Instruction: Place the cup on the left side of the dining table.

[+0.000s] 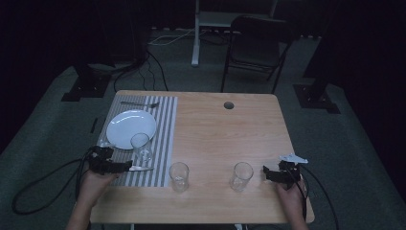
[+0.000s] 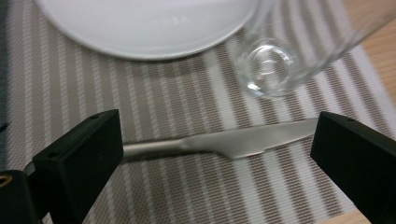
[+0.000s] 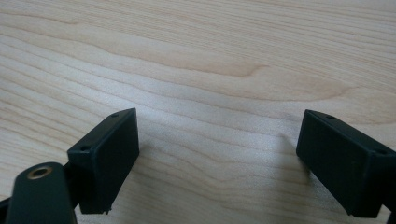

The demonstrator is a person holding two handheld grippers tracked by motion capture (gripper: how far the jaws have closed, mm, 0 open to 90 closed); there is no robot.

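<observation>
Under dim light, wooden table (image 1: pixel 215 129) stands on grey carpet (image 1: pixel 48 129).

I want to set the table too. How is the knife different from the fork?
The knife lies on the striped placemat near the person, just ahead of the open left gripper; the fork lies at the mat's far end, beyond the plate. The knife sits beside a glass; the fork lies alone. Both look silver and lie flat.

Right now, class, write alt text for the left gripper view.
A silver table knife lies flat on a striped placemat between the open left claw; beyond it stand a clear glass and a white plate's edge.
</observation>
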